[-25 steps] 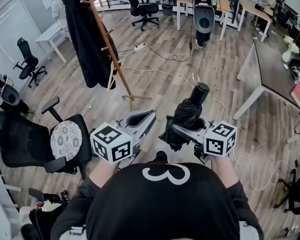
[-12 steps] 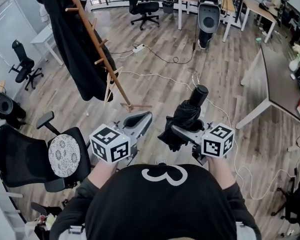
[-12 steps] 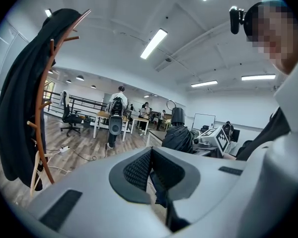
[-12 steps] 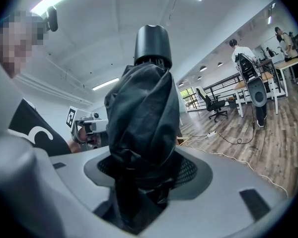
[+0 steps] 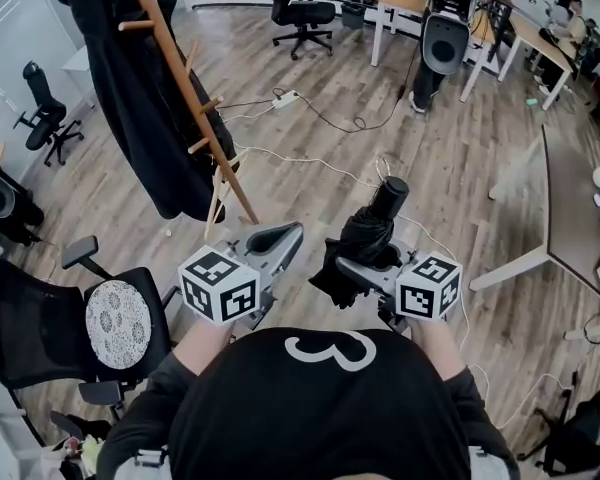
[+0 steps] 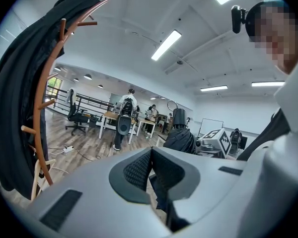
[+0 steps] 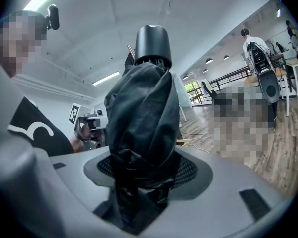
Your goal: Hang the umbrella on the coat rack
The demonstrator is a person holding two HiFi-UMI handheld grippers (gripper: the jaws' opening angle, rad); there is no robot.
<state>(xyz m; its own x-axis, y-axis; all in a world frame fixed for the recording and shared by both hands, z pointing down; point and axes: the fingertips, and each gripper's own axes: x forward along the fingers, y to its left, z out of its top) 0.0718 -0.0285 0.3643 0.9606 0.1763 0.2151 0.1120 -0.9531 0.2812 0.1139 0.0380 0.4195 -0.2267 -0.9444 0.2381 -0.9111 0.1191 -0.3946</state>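
Observation:
A folded black umbrella [image 5: 365, 240] with a round black handle cap stands upright in my right gripper [image 5: 352, 264], which is shut on its bunched fabric [image 7: 141, 128]. My left gripper [image 5: 285, 236] is level with it, just to its left, with its jaws shut and nothing between them [image 6: 151, 170]. The wooden coat rack [image 5: 185, 93] leans up at the left ahead of me, a long black coat [image 5: 140, 98] hanging from it. In the left gripper view the coat rack [image 6: 39, 108] rises at the left edge, draped in the same coat.
A black office chair with a patterned cushion [image 5: 118, 320] is close on my left. Cables and a power strip [image 5: 285, 98] trail over the wood floor ahead. Desks [image 5: 570, 198] stand to the right, with more chairs and desks at the far end.
The coat rack has drawn nearer and shifted left in the head view as I move forward. Both grippers keep their pose, the umbrella still held.

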